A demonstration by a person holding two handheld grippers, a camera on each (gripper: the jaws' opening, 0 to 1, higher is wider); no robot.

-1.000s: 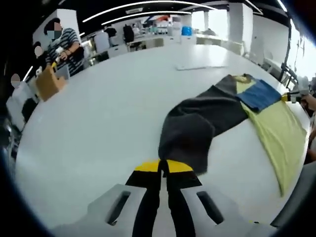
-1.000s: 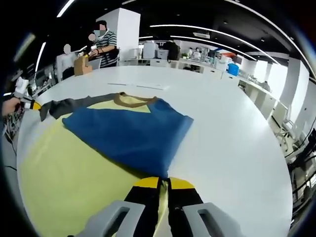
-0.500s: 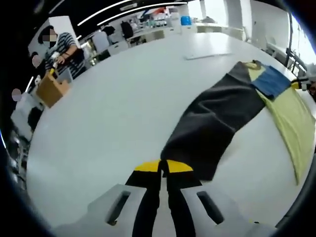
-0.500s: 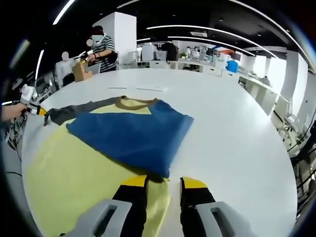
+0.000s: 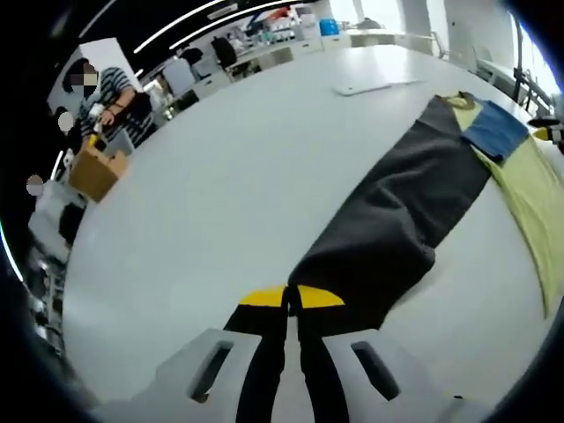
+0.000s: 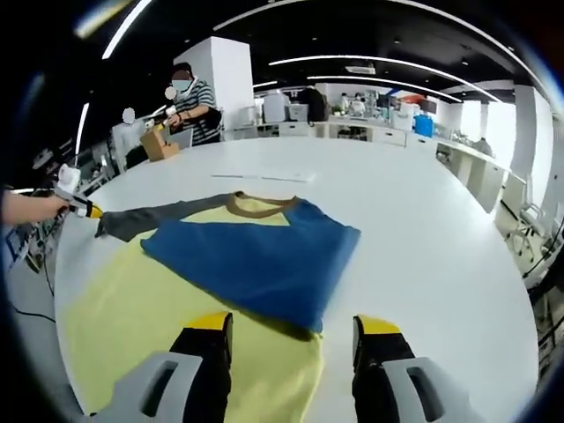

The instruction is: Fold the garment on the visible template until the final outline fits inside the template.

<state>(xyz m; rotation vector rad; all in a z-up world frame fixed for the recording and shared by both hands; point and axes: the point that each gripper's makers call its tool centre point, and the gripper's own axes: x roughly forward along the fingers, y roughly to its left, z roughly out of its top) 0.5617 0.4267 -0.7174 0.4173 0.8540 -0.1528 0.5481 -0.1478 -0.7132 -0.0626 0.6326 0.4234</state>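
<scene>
Left gripper (image 5: 292, 298) fingers closed together, pinching dark sleeve (image 5: 401, 227); right gripper (image 6: 294, 324) fingers spread apart.

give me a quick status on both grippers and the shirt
Left gripper shut on the grey sleeve, pulled out long. Right gripper open, off the blue sleeve folded over the yellow body. Table around the garment bare.

Matt cloth garment (image 6: 256, 256), glossy table (image 6: 423, 238)
</scene>
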